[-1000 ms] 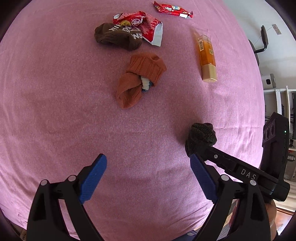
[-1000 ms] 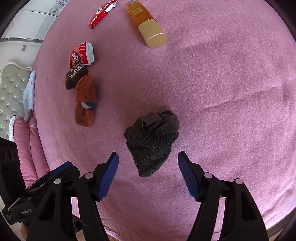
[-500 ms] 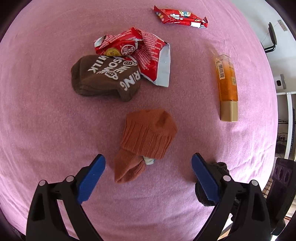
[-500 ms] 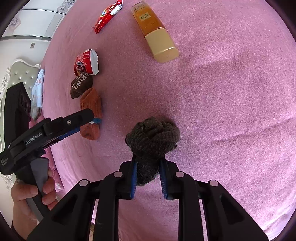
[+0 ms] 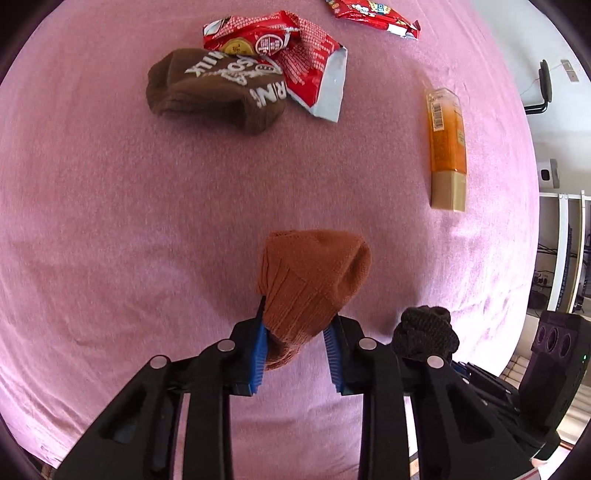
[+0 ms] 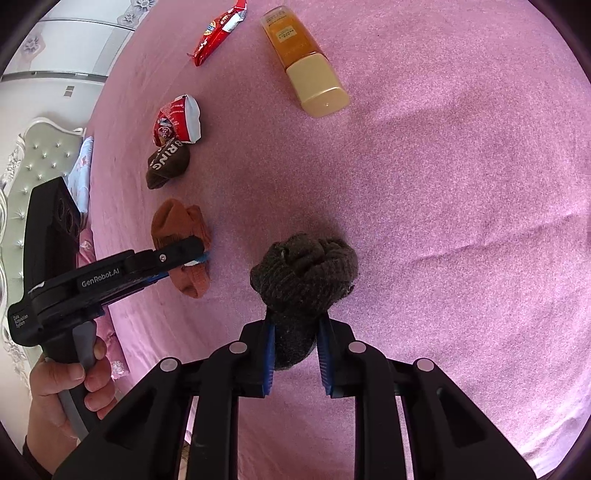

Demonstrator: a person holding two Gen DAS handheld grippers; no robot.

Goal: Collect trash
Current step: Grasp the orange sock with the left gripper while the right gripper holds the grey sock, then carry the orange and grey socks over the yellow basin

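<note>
A: Jaws first. What has each one got?

B: Left gripper [image 5: 297,350] has its jaws clamped on the orange sock [image 5: 314,280], low and centre in the left wrist view. The blue pads [image 5: 259,354] press the ribbed cuff from both sides, and the toe end bulges out beyond them. Right gripper [image 6: 296,356] has its jaws closed on the dark grey sock [image 6: 304,273], a balled knit bundle pinched at its lower end, low and centre in the right wrist view.

A: And further out, on the bed?

B: Everything lies on a pink bedspread [image 5: 110,206]. In the left view a brown sock [image 5: 218,92] with white lettering lies at upper left, and a torn red snack wrapper [image 5: 295,55] touches its far side, partly overlapping it. A red candy wrapper [image 5: 373,16] sits along the top edge, apart from both. An orange bottle [image 5: 445,147] with a beige cap lies on its side at upper right, well apart from the socks.

A: Can each gripper be seen by the other camera?

B: Yes. The grey sock appears at lower right in the left view, and the left gripper with the hand [image 6: 70,387] holding it fills the lower left of the right view. A tufted headboard [image 6: 33,162] shows at that view's left edge.
</note>
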